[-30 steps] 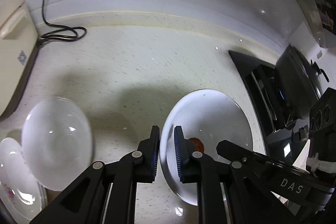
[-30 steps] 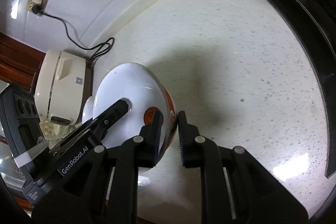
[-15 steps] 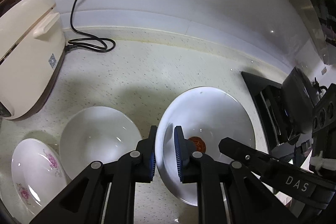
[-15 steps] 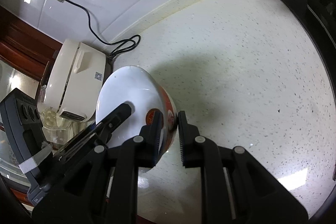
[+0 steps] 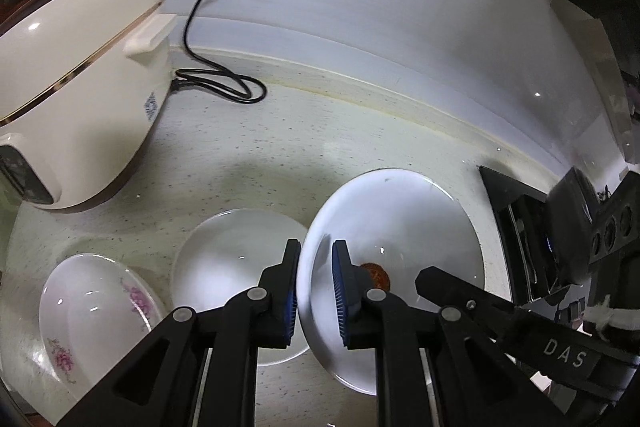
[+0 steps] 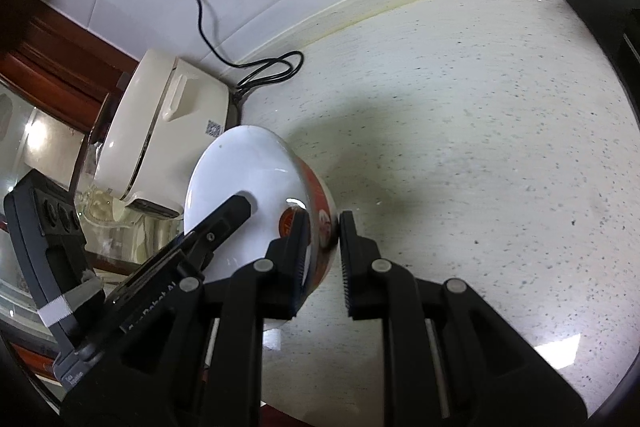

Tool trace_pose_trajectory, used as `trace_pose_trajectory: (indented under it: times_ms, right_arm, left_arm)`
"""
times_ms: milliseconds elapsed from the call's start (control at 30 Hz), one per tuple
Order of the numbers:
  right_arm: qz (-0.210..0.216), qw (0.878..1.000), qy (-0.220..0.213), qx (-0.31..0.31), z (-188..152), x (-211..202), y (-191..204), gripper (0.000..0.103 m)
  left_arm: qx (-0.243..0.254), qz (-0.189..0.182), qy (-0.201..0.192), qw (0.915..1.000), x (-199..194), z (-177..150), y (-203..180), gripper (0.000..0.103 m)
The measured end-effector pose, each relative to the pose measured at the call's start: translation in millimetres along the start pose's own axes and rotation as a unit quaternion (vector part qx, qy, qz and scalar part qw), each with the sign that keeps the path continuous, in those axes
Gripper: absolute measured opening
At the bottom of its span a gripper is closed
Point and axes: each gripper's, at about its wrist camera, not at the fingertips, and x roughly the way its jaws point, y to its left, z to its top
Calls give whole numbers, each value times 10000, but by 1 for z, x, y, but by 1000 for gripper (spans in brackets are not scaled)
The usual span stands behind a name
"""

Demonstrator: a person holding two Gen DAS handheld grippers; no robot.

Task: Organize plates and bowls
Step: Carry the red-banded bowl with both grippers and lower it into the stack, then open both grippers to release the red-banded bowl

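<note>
We have carried the red-marked bowl leftward, bringing the plain bowl into view. Both the left hand-held gripper and the right hand-held gripper pinch its rim.

Left gripper: black angular linkages, silver pivot screws, blue ribbed pads. Right gripper: matching black frame, dark ribbed pads, white lettering, white tape band

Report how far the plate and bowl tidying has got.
Done: nothing is stacked yet; the plain white bowl and the flowered dish lie side by side on the counter.
In hand: both grippers, left and right, clamp the red-marked bowl's rim.
Left: nesting it and sorting the rest.
</note>
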Motion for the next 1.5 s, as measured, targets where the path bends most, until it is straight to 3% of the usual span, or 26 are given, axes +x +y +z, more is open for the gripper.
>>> trace_pose_trajectory:
  times_ms: [433,700,1267,1500]
  right_arm:
    - [88,9989,243,-389,6,22,34,20]
    - [44,9971,509,-560,1,44,48,20]
    - [-208,9946,825,-600,-6,67,43,20]
    - [-461,9920,768,-892,-6,68,49,21]
  left_arm:
    - [-519,197,-126,9984,-13,-3,38,16]
    - [-802,331,4,9962,-9,-8,61,16]
    - [-782,448,403,9951,11,-15,66,16]
    - [-728,465,480,9951,17,-16,64,16]
